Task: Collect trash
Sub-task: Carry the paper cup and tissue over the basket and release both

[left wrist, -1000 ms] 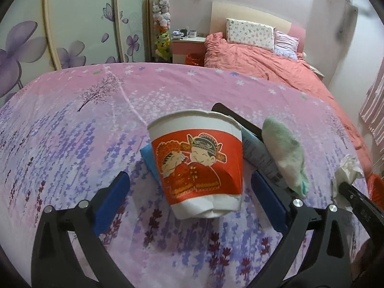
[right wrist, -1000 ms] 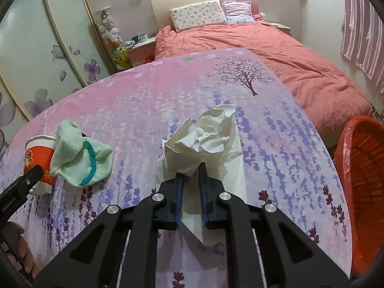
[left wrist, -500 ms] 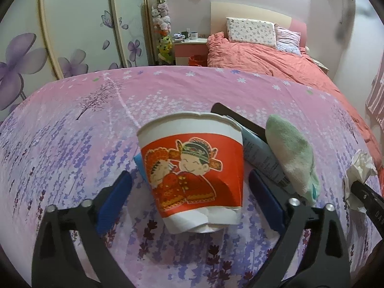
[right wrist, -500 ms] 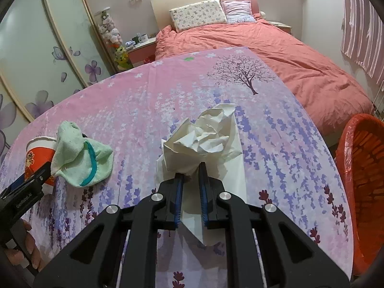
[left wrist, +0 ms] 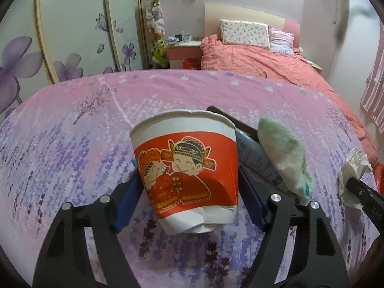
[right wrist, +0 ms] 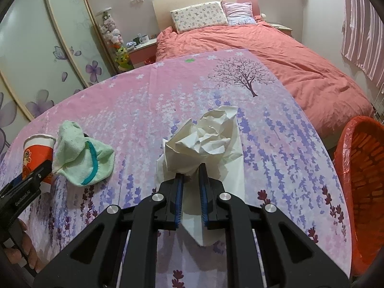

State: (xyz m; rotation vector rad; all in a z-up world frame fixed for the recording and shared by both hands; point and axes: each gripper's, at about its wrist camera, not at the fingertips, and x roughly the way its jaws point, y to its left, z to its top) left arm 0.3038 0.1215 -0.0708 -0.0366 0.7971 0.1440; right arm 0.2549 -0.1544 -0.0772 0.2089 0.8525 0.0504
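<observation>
Here, the left gripper (left wrist: 189, 189) is closing its blue pads around a dented paper cup (left wrist: 186, 168), red-banded with a cartoon couple; the pads stand at the cup's lower flanks, apparently touching, though a firm press cannot be confirmed. The cup stands upright on a pink-and-lavender floral cloth (left wrist: 72, 144). Just behind and to its right lies a grey tube (left wrist: 254, 158), partly under a pale green towel (left wrist: 283, 153).

The right gripper (right wrist: 190, 175) has its jaws nearly together, pinching the lower edge of a crumpled white tissue (right wrist: 206, 139), which rests on the same cloth near its middle. To the left lie the towel and cup; at the far right edge stands a red basket (right wrist: 364, 175) lined with red plastic. A bed with a salmon quilt (right wrist: 276, 55) lies beyond.
</observation>
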